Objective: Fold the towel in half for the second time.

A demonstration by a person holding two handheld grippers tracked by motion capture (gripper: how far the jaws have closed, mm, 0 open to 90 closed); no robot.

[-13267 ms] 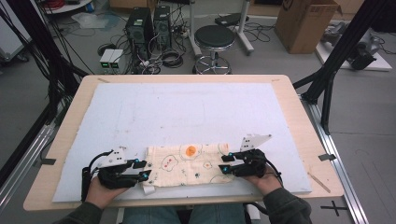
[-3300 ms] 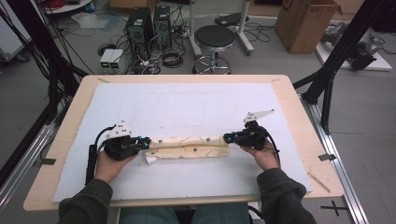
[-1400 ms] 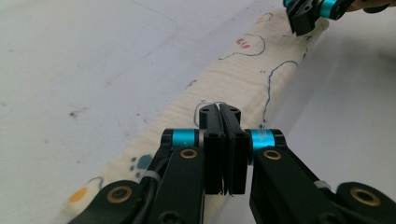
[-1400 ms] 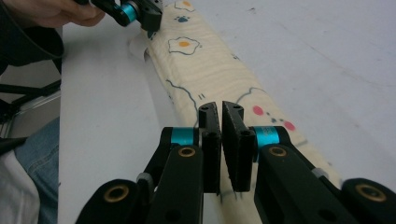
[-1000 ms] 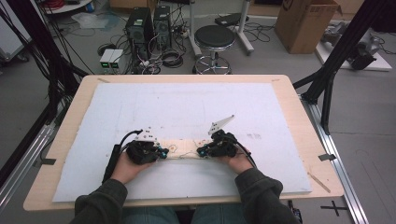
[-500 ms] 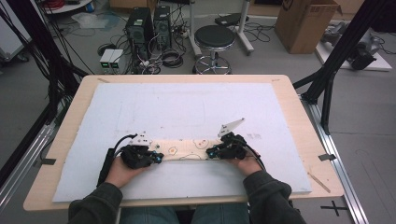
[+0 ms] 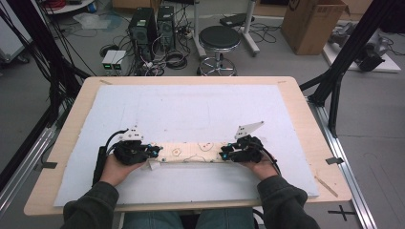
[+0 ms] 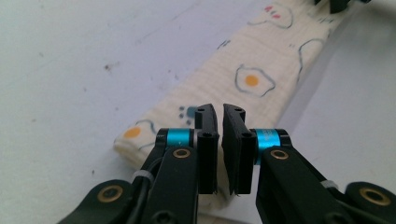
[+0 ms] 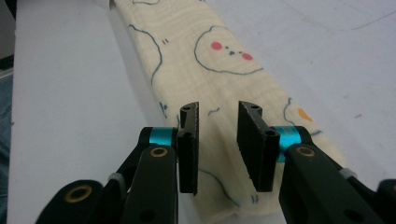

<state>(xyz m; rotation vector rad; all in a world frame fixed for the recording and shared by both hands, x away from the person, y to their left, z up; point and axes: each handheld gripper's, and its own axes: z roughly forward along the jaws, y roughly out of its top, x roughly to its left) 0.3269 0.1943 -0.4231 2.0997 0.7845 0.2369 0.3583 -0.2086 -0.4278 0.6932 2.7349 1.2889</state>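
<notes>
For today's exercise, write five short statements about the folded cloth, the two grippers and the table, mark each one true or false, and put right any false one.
1. The cloth lies folded into a long narrow strip. True.
2. The left gripper clamps a fold of cloth between its fingers. False: a narrow gap shows between them, with no cloth in it.
3. The right gripper is open, its jaws having just been opening. True.
4. The cloth is plain white. False: it is cream with fried-egg and face drawings.
5. The two grippers are at opposite ends of the strip. True.
</notes>
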